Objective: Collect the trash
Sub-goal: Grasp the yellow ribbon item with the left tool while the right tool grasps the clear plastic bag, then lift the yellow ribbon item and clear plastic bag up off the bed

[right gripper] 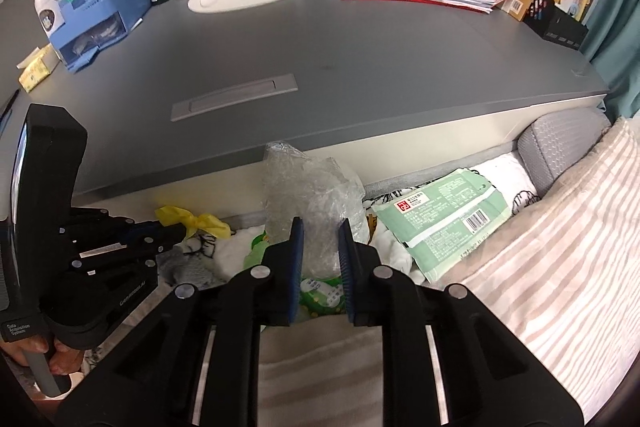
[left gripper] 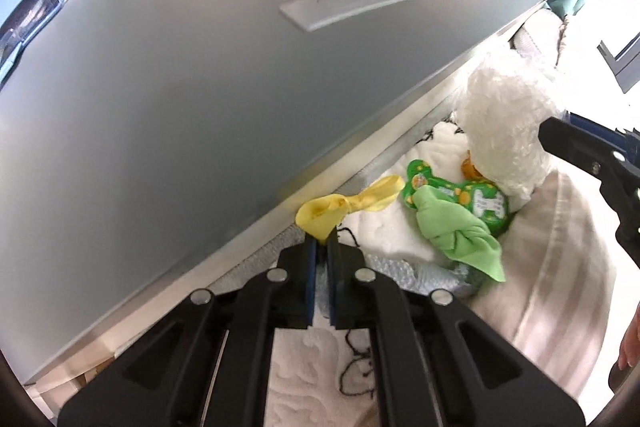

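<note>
Both claws gripping trash on the bed below the tabletop (right gripper: 360, 67).
Right claw (right gripper: 320, 231) is clamped on the crumpled clear plastic wrap (right gripper: 308, 187); left claw (left gripper: 323, 247) is pinched tight on the yellow balloon scrap (left gripper: 320, 213). Next, presumably: lift and bin both.

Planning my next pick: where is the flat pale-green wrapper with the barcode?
Right wrist view, right of centre: the pale-green wrapper lies below the grey desk edge, between the crumpled clear plastic and striped pillow.
</note>
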The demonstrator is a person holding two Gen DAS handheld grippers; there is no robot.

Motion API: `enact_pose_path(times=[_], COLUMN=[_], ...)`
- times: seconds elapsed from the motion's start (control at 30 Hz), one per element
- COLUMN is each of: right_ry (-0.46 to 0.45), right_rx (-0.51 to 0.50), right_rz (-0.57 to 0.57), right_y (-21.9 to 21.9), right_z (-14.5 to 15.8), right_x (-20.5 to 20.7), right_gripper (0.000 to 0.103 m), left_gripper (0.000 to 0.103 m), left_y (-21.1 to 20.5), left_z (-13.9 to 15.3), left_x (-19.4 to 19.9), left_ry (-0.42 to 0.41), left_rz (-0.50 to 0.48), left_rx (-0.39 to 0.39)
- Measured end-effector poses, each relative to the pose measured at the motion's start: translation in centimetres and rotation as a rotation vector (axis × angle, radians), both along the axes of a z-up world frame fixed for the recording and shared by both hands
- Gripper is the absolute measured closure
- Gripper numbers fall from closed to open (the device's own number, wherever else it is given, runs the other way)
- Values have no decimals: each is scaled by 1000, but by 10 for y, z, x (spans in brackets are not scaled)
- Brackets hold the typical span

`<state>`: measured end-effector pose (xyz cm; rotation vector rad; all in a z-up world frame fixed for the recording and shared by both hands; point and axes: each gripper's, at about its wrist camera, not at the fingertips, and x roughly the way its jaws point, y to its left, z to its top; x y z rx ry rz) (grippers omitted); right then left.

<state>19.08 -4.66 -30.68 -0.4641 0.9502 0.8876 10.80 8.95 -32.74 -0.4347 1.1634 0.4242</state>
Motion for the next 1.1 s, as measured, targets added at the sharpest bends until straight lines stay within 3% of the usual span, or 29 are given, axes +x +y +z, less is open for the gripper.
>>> enact_pose_path(times=[0.47,0.63,1.1], right_ry=[41,73,24], right_rx=[29,54,100], right_rz=[-117,-175,-214], right_y=[-46,-71,-123], right_z=[53,76,150], right_x=[-36,-54,-127], right_gripper=[87,87,87], left_gripper=[98,98,98], left_y=[-37,-49,-79], left_z=[55,85,159], left_x=[-21,-41,-112], left_ry=[-46,-69,-134], left_rz=[-68,-90,-138], left_rx=[-30,-22,9])
